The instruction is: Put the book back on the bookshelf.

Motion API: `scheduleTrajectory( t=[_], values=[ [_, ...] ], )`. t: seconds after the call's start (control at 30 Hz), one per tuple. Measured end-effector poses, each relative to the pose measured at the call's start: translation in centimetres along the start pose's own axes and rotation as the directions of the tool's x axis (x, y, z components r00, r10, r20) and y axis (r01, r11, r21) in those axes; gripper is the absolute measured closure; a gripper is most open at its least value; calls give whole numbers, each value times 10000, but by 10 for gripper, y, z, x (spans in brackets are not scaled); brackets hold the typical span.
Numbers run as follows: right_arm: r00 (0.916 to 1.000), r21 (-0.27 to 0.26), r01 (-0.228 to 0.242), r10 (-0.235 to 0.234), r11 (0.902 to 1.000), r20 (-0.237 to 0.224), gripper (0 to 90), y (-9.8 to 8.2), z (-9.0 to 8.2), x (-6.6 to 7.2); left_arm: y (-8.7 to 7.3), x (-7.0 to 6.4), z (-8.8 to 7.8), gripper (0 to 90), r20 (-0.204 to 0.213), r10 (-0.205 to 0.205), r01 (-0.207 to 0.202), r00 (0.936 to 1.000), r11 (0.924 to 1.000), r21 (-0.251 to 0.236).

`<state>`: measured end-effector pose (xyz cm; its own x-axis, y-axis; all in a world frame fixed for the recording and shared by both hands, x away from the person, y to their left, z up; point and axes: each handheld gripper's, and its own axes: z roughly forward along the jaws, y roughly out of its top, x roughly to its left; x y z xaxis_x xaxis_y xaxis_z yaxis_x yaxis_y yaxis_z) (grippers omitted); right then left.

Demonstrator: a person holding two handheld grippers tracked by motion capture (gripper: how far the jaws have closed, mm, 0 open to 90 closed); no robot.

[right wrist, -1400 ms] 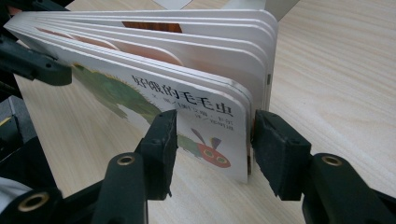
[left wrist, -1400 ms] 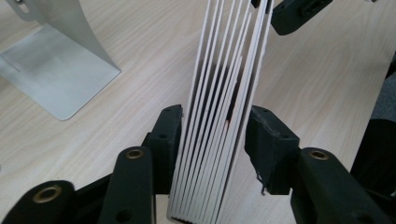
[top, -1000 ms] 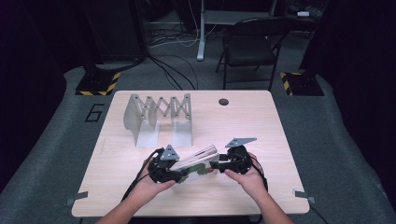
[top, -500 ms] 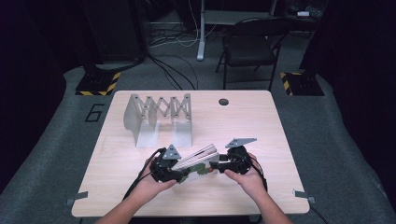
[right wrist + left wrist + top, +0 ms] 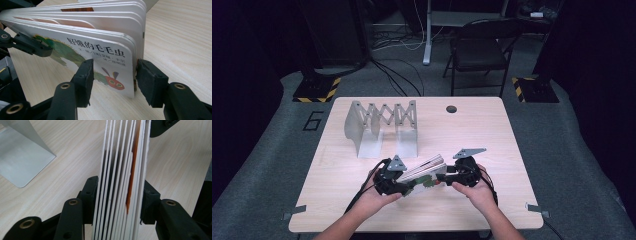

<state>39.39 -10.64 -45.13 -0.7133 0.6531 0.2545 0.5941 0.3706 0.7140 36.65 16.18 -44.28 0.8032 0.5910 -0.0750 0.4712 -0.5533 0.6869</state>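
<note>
Spanning both, the board book [image 5: 424,172] sits clenched in the left hand-held gripper [image 5: 398,184], the right hand-held gripper [image 5: 447,176] opening.

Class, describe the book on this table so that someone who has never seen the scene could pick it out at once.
Start at the wooden table and come to its near edge, in front of the grey metal folding rack. There, between the left gripper and right gripper, sits a thick board book. Its white pages and caterpillar cover mark it out.
</note>
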Motion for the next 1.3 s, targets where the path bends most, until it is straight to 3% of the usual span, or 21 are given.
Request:
scheduleTrajectory(
  t=[0.77,1.3],
  values=[
    [9998,19,-144,144,9999,102,475,1,2,1,0,0,1,624,192,150,-153,9997,9998,152],
    [9999,4,-1,1,10000,104,477,1,3,1,1,-1,1,685,393,297,-310,9988,9990,336]
  ],
)
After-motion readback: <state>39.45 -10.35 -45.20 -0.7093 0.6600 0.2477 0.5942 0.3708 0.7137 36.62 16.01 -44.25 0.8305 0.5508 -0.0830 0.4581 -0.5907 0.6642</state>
